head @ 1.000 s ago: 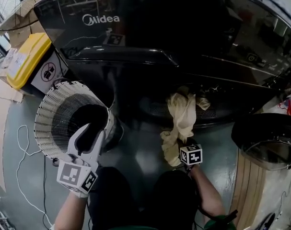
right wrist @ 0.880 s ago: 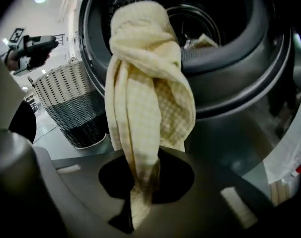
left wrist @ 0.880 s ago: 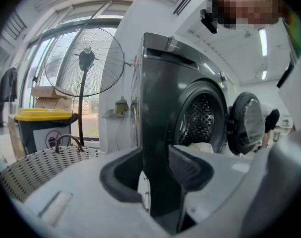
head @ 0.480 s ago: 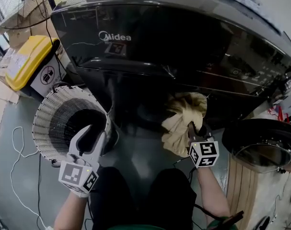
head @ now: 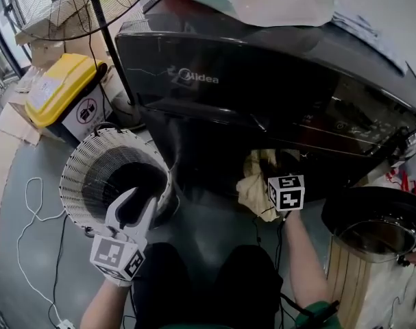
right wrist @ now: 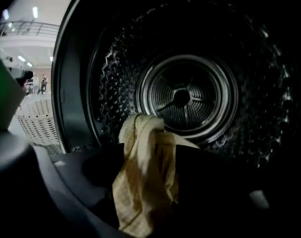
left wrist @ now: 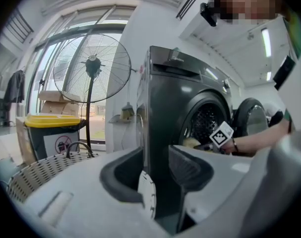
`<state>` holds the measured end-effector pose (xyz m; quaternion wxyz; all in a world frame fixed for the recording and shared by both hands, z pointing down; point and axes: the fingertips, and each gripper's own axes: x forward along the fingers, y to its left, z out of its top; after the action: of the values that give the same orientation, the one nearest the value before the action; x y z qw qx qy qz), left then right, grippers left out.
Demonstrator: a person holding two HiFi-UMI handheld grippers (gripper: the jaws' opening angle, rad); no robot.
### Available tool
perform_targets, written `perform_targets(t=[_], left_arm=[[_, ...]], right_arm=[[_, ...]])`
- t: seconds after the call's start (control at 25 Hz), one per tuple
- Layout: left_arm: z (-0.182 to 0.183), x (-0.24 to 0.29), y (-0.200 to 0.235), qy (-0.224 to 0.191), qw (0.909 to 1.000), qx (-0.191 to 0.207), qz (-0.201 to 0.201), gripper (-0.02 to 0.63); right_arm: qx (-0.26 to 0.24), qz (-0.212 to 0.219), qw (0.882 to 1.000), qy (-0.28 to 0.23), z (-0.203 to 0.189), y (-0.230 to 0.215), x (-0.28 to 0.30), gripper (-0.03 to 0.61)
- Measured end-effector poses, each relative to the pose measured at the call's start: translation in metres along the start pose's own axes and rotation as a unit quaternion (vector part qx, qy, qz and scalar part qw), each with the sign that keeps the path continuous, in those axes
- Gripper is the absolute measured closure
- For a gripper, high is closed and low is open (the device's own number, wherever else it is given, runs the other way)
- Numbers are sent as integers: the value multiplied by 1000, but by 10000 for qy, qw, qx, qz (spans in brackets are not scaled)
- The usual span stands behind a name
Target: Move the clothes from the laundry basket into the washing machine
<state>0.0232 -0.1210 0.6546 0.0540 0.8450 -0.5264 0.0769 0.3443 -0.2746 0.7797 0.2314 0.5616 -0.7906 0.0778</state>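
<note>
Pale grey and nearest the person, the left gripper [head: 140,197] hangs out in front of the washing machine [head: 262,81], off to the left of its door opening. Its jaws stand well apart with nothing between them, just over the near rim of the white lattice laundry basket [head: 77,177]. That basket sits on the floor by the machine's front left; its inside is dark, and I can't tell whether any clothes lie in it. Closer to the machine, the right gripper [right wrist: 148,152] reaches into the mouth of the opening. Its jaws have just been opening and now stand apart, with a yellowish cloth [right wrist: 140,182] draped loosely between them at the lip of the opening, the steel drum [right wrist: 182,95] behind it. The round door [head: 375,218] hangs swung open at the machine's right. Beyond the machine's left side stand a yellow-lidded bin [head: 60,88] and a pedestal fan [left wrist: 93,68].
</note>
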Motion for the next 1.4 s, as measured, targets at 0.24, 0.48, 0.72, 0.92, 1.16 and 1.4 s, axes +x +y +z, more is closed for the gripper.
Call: perform_targets(t=[0.24, 0.48, 0.72, 0.92, 1.16, 1.4], left_arm=[[-5, 4, 3, 12, 10000, -21, -7, 454], [-6, 15, -5, -41, 9998, -19, -177, 453], [-12, 28, -10, -75, 9993, -133, -335, 454], [-16, 29, -14, -57, 9991, -156, -392, 454], [-11, 17, -5, -59, 9997, -113, -210, 459], [0, -4, 9, -93, 9999, -25, 116, 462]], right_arm=[[91, -69, 9999, 104, -23, 6, -23, 238], [560, 267, 9979, -181, -32, 21, -64, 239], [700, 411, 9962, 311, -81, 38, -71, 238], [517, 480, 9938, 862, -114, 42, -61, 258], [36, 304, 9989, 368, -78, 38, -53, 543], [-91, -95, 9988, -477, -9, 15, -38, 543]])
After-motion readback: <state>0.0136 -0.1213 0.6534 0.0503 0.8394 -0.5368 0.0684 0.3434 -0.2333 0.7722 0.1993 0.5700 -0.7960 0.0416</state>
